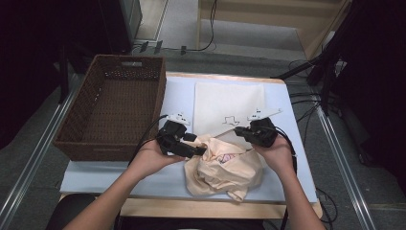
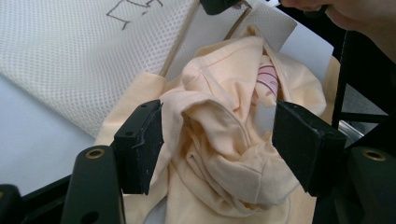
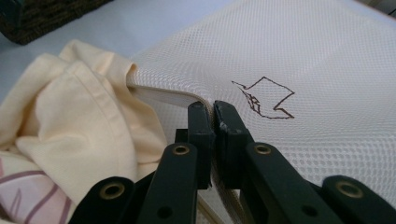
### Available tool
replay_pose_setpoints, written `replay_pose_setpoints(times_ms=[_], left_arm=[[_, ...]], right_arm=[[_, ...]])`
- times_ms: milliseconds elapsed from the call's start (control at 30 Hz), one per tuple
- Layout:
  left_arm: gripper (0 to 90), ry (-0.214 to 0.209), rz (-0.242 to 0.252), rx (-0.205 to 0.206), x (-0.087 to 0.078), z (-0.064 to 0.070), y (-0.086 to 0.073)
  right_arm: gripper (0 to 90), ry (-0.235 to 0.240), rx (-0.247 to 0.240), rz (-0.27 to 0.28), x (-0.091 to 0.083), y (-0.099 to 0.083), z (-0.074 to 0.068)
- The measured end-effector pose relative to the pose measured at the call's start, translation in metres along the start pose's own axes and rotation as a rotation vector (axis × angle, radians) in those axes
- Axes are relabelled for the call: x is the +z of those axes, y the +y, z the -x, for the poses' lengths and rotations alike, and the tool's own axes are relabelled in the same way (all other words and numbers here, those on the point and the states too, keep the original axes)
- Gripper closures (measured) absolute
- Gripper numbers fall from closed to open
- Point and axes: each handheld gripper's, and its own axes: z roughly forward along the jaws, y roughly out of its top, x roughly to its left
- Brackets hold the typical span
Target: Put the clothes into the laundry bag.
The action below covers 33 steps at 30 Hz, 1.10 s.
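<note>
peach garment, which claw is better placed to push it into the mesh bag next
Left. The left claw is open around the peach garment, while the right claw is shut on the mesh bag edge, holding its mouth.

A tall brown wicker basket [image 1: 112, 105] walls off 9 o'clock; crumpled peach cloth [image 1: 225, 170] blocks the centre; bare white tabletop [image 1: 100, 175] at 7 o'clock lies open

Even overhead light brightens the worktop [image 1: 95, 179], while the room's edges fall into darkness. Shadows are soft and faint. Both gripper views are slightly soft, and the nearest black jaws blur.
</note>
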Motion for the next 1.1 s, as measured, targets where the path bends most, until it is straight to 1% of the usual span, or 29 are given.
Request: replay_pose_setpoints(times_ms=[100,233,300,333,400,433,567,667,867,933,1000,1100], left_arm=[[34.8,0.0,-0.011,0.008,0.001,0.001,0.0],[35.1,-0.004,-0.004,0.012,0.0,0.001,0.0],[36.1,-0.005,-0.001,0.007,-0.001,0.0,0.0],[36.1,-0.004,0.0,0.004,-0.001,0.0,0.0],[36.1,-0.001,-0.006,0.004,-0.001,-0.001,0.0],[36.1,0.001,-0.011,0.006,-0.002,-0.001,-0.001],[36.4,-0.001,-0.004,-0.001,-0.004,-0.003,-0.001],[36.6,0.003,-0.01,-0.001,-0.002,-0.002,-0.001],[37.4,0.006,-0.007,-0.017,0.008,0.001,-0.005],[37.6,0.009,-0.022,-0.017,0.013,0.002,-0.006],[38.1,0.011,-0.015,-0.02,0.018,0.003,-0.008],[38.5,0.017,-0.033,-0.022,0.029,0.003,-0.011]], right_arm=[[87.4,-0.009,-0.001,0.03,-0.007,0.004,-0.001],[87.5,-0.024,-0.005,0.052,-0.015,0.009,-0.004],[87.4,-0.026,-0.005,0.068,-0.019,0.012,-0.005],[87.5,-0.028,-0.004,0.086,-0.021,0.013,-0.006],[87.5,-0.023,0.003,0.104,-0.026,0.016,-0.006],[87.5,-0.024,0.001,0.104,-0.026,0.016,-0.006],[87.5,-0.026,0.004,0.097,-0.026,0.015,-0.006],[87.5,-0.027,0.002,0.097,-0.026,0.014,-0.006],[87.5,-0.025,0.005,0.093,-0.026,0.014,-0.006],[87.5,-0.025,0.01,0.088,-0.026,0.014,-0.006],[87.5,-0.024,0.012,0.083,-0.025,0.014,-0.006],[87.4,-0.019,0.018,0.078,-0.025,0.013,-0.007]])
